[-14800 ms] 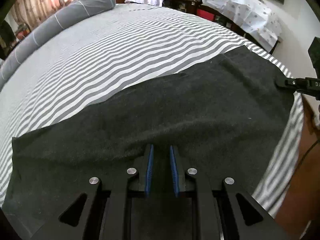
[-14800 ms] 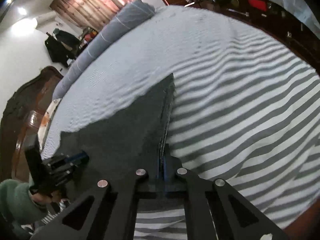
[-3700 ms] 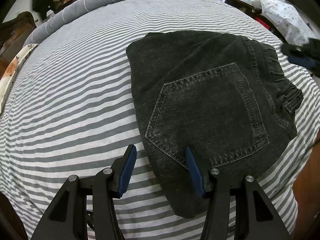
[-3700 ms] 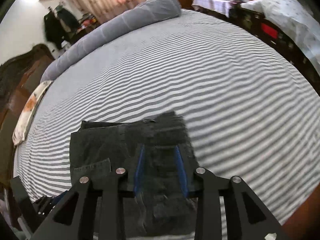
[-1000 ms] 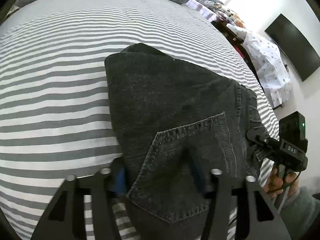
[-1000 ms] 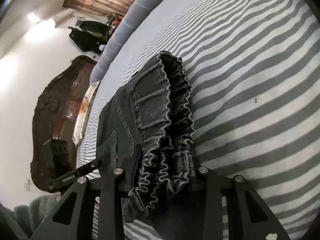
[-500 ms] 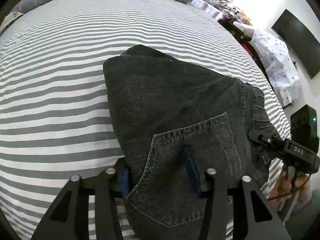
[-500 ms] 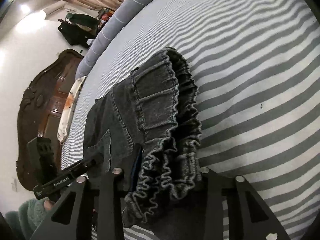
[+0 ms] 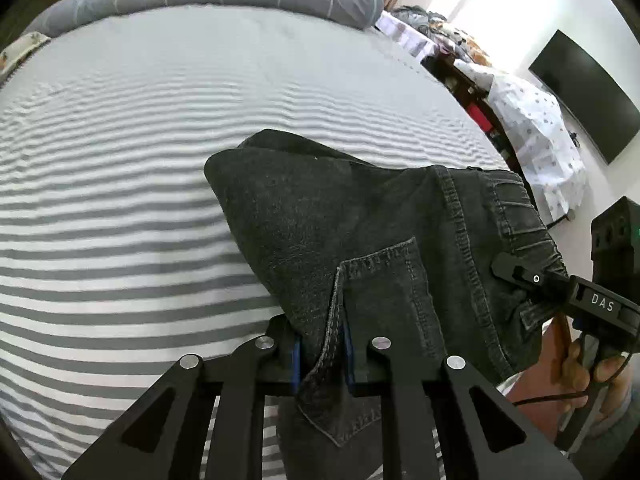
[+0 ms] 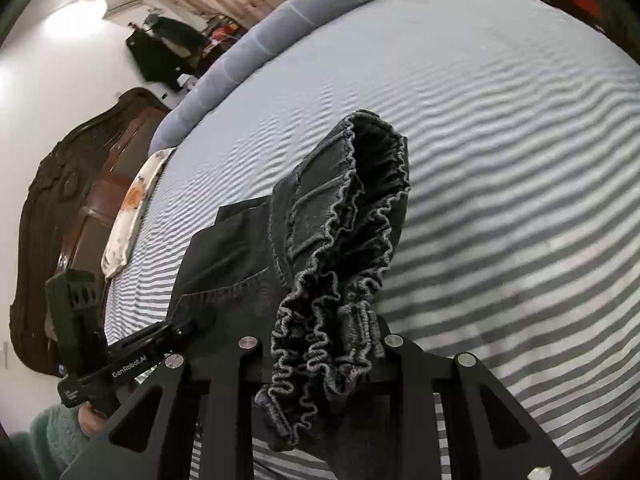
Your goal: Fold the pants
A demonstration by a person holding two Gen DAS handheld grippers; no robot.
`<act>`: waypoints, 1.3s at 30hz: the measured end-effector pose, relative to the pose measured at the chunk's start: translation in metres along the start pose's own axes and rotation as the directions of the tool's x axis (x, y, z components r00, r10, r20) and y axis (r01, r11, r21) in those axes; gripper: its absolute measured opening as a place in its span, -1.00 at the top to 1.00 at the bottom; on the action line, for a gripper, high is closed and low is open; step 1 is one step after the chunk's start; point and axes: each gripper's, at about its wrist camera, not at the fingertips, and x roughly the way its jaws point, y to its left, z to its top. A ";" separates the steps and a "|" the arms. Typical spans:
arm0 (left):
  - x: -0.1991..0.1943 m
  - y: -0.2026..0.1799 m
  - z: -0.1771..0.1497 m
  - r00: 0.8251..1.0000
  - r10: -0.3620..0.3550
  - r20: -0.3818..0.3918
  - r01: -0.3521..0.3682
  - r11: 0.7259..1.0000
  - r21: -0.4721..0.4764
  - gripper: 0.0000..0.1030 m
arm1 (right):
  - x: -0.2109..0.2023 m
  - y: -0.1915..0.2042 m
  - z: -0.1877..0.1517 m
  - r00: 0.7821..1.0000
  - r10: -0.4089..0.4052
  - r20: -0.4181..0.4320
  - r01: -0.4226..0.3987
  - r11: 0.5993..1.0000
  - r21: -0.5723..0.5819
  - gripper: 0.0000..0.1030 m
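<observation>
left gripper (image 9: 322,354) closing, pinched pocket edge of pants (image 9: 360,240), lower centre | right gripper (image 10: 316,344) closing, bunched waistband between jaws | pants folded, near end raised off striped bed (image 9: 120,200) | risk: thick denim slipped, fold fell open

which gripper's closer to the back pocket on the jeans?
Left. The left gripper is closing on the jeans at the back pocket edge; the right gripper grips the elastic waistband, beyond it.
</observation>
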 end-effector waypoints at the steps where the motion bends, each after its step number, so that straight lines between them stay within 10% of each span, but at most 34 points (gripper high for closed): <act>1: -0.007 0.004 0.003 1.000 0.006 0.009 -0.006 1.000 0.001 0.69 | 0.001 0.008 0.003 1.000 0.006 0.000 -0.006 1.000 -0.010 0.52; 18: -0.070 0.138 0.064 0.972 0.221 0.084 -0.215 0.973 -0.080 0.69 | 0.128 0.153 0.064 0.989 0.128 -0.078 -0.136 0.985 -0.111 0.53; 30: -0.019 0.196 0.088 0.958 0.288 0.004 -0.286 0.954 -0.092 0.67 | 0.215 0.149 0.074 0.988 0.060 -0.141 -0.067 0.997 -0.042 0.50; 39: -0.005 0.189 0.056 0.900 0.436 0.032 -0.436 0.900 0.009 0.08 | 0.205 0.134 0.053 0.991 -0.071 -0.112 0.058 0.992 -0.116 -0.19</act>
